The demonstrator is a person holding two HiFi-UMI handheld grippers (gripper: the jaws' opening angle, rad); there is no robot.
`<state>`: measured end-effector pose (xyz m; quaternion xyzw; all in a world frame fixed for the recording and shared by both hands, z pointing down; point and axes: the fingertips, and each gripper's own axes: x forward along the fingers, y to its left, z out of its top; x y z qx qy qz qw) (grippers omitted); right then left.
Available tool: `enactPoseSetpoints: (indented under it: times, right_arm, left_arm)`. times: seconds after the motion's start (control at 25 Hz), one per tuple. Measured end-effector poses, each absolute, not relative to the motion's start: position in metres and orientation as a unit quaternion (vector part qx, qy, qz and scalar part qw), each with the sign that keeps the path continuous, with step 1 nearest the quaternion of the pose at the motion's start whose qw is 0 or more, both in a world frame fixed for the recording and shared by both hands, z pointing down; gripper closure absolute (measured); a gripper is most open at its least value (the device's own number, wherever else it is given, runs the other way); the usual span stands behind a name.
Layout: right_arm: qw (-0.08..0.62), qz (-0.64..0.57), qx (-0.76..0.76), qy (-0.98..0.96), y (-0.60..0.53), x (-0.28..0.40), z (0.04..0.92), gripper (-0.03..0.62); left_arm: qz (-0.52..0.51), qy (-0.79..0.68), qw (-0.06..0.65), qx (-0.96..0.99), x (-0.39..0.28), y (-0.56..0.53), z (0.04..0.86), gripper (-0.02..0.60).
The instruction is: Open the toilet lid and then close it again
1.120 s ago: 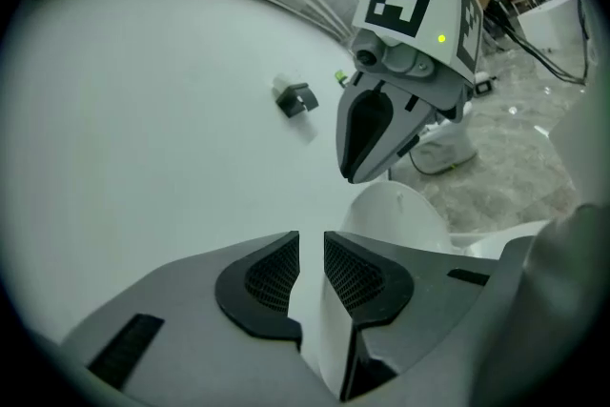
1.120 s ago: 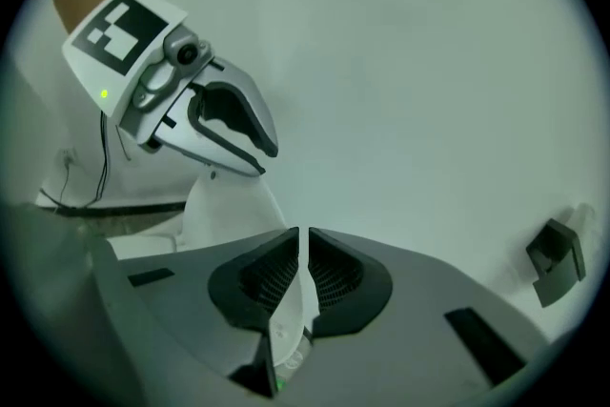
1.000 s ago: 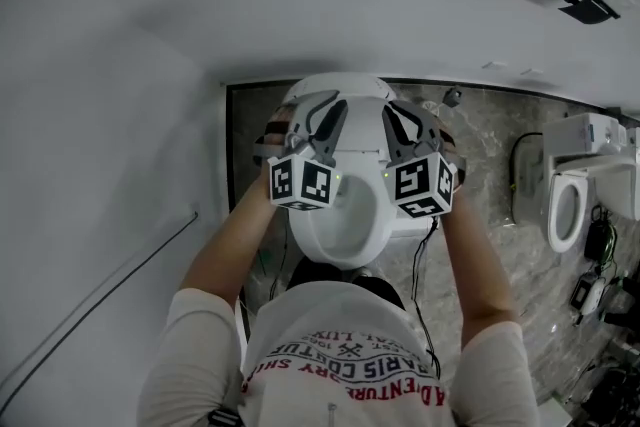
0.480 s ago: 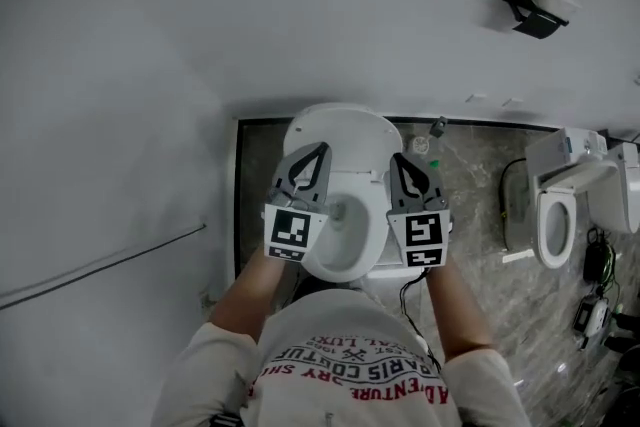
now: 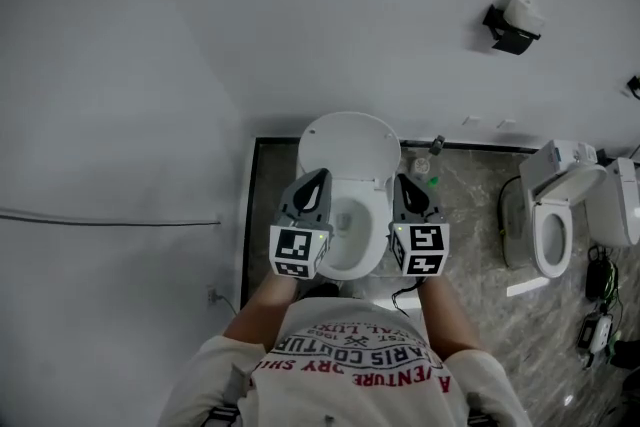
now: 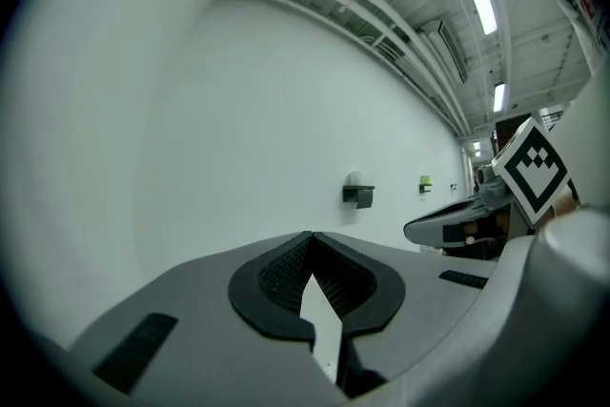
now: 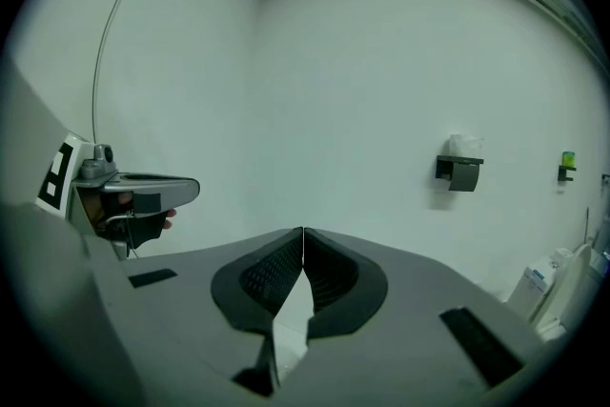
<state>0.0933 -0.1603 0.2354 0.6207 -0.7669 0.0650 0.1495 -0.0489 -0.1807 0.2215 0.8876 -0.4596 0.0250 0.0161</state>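
Note:
The white toilet stands against the wall with its lid [image 5: 348,147] raised upright and the bowl with its seat ring [image 5: 352,233] open below it. My left gripper [image 5: 320,174] hovers over the bowl's left side and my right gripper [image 5: 402,178] over its right side, neither touching the toilet. Both point roughly level toward the wall. In the left gripper view the left gripper [image 6: 311,234] has its jaws together with nothing between them. The right gripper [image 7: 303,230] in its own view is likewise shut and empty.
A paper holder [image 5: 510,25] hangs on the wall to the right, seen also as the paper holder [image 7: 460,167] in the right gripper view. A second toilet [image 5: 555,220] with cables beside it stands on the marbled floor [image 5: 470,205]. White walls close in ahead and on the left.
Both grippers have lifted up and back from the toilet rim, side by side. Their jaws, spread earlier, are now together. The lid stands upright against the wall.

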Motion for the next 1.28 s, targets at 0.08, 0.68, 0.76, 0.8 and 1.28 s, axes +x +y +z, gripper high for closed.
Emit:
enactPoseSetpoints:
  times: [0.08,0.68,0.76,0.8,1.28]
  right_arm:
    - [0.144,0.06,0.62,-0.769,-0.148,0.089,0.227,0.577]
    - [0.139,0.017,0.609,-0.781,-0.128,0.069,0.211,0.577]
    - [0.142,0.016,0.605,-0.783,-0.129,0.069,0.212,0.577]
    - [0.143,0.017,0.604,-0.784,-0.13,0.07,0.213,0.577]
    - [0.15,0.043,0.605,-0.78,-0.145,0.089,0.225,0.577]
  left_arm:
    - [0.025,-0.471,0.012,0.882,-0.057,-0.168,0.215,0.574]
    - [-0.006,-0.492,0.001,0.871,-0.084,-0.144,0.185,0.575]
    - [-0.004,-0.497,0.0,0.868,-0.085,-0.146,0.188,0.575]
    - [-0.001,-0.498,-0.001,0.867,-0.084,-0.148,0.188,0.575]
    - [0.006,-0.49,0.015,0.872,-0.067,-0.166,0.203,0.575]
